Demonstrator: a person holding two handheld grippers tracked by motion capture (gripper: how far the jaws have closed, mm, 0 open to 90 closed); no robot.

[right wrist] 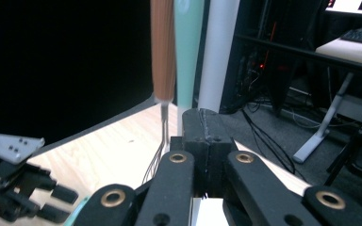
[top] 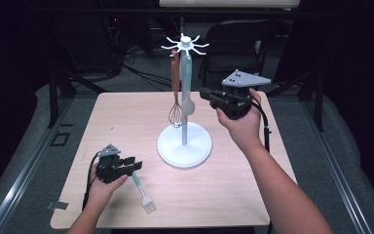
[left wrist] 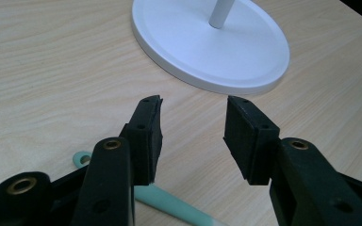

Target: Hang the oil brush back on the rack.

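My left gripper [top: 135,165] hangs spread above the mint brush [top: 142,190] lying near the table's front edge [top: 160,225]; my right gripper [top: 205,92], jaws pressed together, hovers beside the rack [top: 184,144].

brush [top: 142,190] | mint handle, pale bristles | flat on worktop [top: 224,195], front-left of stand base, bristles toward the person

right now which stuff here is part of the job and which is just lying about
Part of the job:
- pastry brush, beside the open left gripper
- white hanging stand
- whisk and mint spatula, hung on it
- right gripper, shut, near the spatula

Lying about:
- black chair behind the table
- tape strip on the floor
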